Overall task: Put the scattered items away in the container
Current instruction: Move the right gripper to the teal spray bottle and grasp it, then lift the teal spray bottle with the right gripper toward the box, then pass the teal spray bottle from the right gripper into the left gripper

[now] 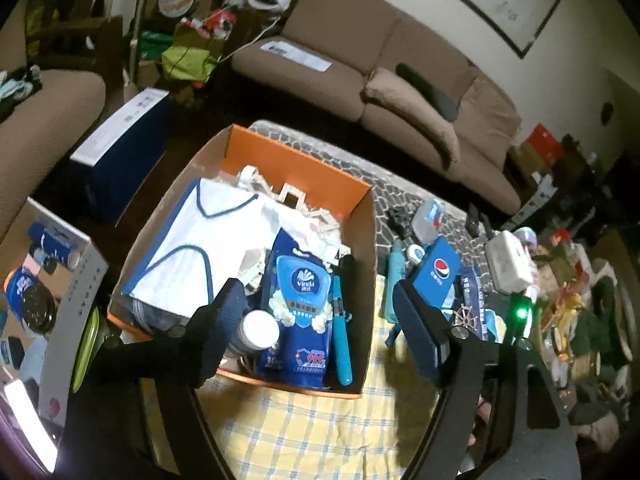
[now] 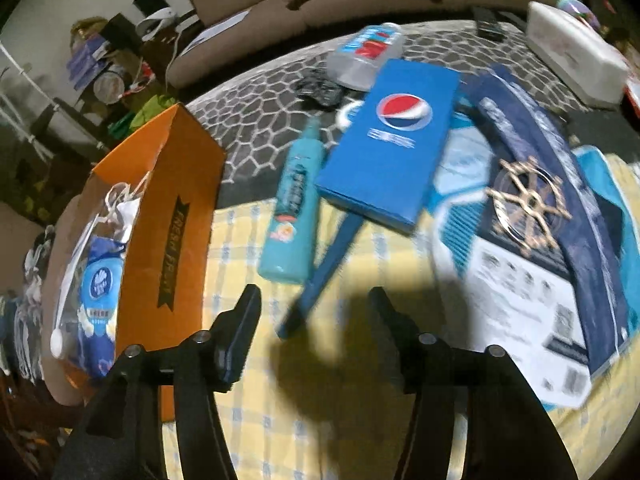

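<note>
Left gripper (image 1: 316,320) hangs over the orange box (image 1: 296,164), jaws wide apart, nothing held; a white-capped jar (image 1: 260,330) and Vinda wipes pack (image 1: 302,300) lie in the box right below its fingertips. Right gripper (image 2: 314,320) is also open and empty over the yellow check cloth (image 2: 320,420). Just ahead of it: teal bottle (image 2: 294,204), likely the next pick, with the Pepsi box (image 2: 394,140) beyond, box to its left.

The left wrist view looked steeply down from close above the orange box (image 1: 304,160). The right wrist view looked down from close over the yellow checked cloth (image 2: 280,408), the box at its left. Both shared the box, blue Pepsi carton (image 1: 436,272) and sofa (image 1: 360,64).
</note>
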Tool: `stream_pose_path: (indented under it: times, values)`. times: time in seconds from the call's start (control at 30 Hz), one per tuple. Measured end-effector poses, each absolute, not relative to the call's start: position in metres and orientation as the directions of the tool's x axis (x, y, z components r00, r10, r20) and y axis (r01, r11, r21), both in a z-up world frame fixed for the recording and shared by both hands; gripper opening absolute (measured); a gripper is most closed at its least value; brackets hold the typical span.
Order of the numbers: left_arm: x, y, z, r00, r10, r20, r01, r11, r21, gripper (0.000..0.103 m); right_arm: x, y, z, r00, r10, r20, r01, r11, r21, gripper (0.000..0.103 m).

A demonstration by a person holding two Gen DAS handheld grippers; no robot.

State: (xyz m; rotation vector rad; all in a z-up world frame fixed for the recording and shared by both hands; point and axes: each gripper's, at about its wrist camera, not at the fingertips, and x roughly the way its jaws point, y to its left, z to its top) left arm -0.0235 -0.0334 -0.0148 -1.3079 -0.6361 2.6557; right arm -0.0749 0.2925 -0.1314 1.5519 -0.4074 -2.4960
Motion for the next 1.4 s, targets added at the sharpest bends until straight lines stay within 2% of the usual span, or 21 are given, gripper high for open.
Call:
stream_pose_path:
  times: [0.23, 0.3, 0.37, 0.43, 0.47, 0.6, 0.83, 0.97, 1.03, 1.07, 1.1, 1.13, 1.27, 1.4]
  values:
    - [-0.026, -0.026, -0.022, -0.599, 0.294, -0.745, 0.075, -0.905, -0.418, 0.074, -0.124, 0.263, -0.141, -0.431, -0.256, -0.865, 0.02, -0.961, 0.274, 0.065]
    - [-0.024, -0.022, -0.023, -0.588, 0.291, -0.755, 0.066, -0.912, -0.404, 0.074, -0.137, 0.247, -0.146, -0.394, -0.224, -0.892, 0.05, -0.974, 0.222, 0.07]
    - [-0.021, -0.018, -0.022, -0.586, 0.297, -0.754, 0.047, -0.916, -0.398, 0.074, -0.146, 0.233, -0.158, -0.34, -0.152, -0.928, 0.068, -0.988, 0.137, 0.069]
    - [-0.02, -0.016, -0.021, -0.59, 0.303, -0.749, 0.033, -0.917, -0.397, 0.075, -0.148, 0.227, -0.167, -0.307, -0.121, -0.944, 0.078, -0.992, 0.101, 0.059]
    - [-0.02, -0.015, -0.021, -0.586, 0.302, -0.752, 0.032, -0.919, -0.394, 0.075, -0.148, 0.226, -0.169, -0.302, -0.113, -0.947, 0.079, -0.993, 0.093, 0.044]
    - [-0.02, -0.016, -0.023, -0.569, 0.311, -0.761, 0.033, -0.916, -0.399, 0.075, -0.132, 0.237, -0.168, -0.3, -0.111, -0.947, 0.053, -0.994, 0.099, 0.036]
    - [-0.011, -0.023, -0.021, -0.568, 0.302, -0.766, 0.017, -0.926, -0.377, 0.075, -0.047, 0.255, -0.147, -0.254, -0.163, -0.953, 0.084, -0.986, 0.146, 0.036]
    - [-0.008, -0.029, -0.023, -0.564, 0.295, -0.771, 0.024, -0.928, -0.372, 0.075, 0.026, 0.247, -0.146, -0.168, -0.204, -0.965, 0.116, -0.976, 0.186, 0.037]
    - [-0.006, -0.032, -0.026, -0.55, 0.289, -0.784, 0.033, -0.93, -0.366, 0.075, 0.054, 0.238, -0.148, -0.108, -0.285, -0.953, 0.143, -0.953, 0.268, 0.04]
    - [-0.006, -0.032, -0.028, -0.544, 0.291, -0.787, 0.034, -0.929, -0.368, 0.075, 0.06, 0.233, -0.149, -0.074, -0.353, -0.933, 0.159, -0.927, 0.338, 0.045]
    - [-0.004, -0.032, -0.03, -0.537, 0.298, -0.789, 0.033, -0.927, -0.373, 0.075, 0.068, 0.233, -0.151, -0.042, -0.456, -0.889, 0.162, -0.881, 0.445, 0.054]
    - [0.0, -0.032, -0.034, -0.528, 0.303, -0.794, 0.032, -0.927, -0.375, 0.075, 0.073, 0.239, -0.152, -0.054, -0.506, -0.861, 0.139, -0.858, 0.495, 0.057]
    - [0.014, -0.02, -0.053, -0.439, 0.307, -0.844, 0.011, -0.938, -0.347, 0.075, 0.066, 0.281, -0.154, -0.176, -0.423, -0.889, 0.023, -0.905, 0.426, 0.059]
    - [0.035, 0.008, -0.066, -0.329, 0.358, -0.874, -0.125, -0.934, -0.336, 0.075, 0.057, 0.341, -0.151, -0.28, -0.348, -0.894, -0.185, -0.895, 0.407, 0.061]
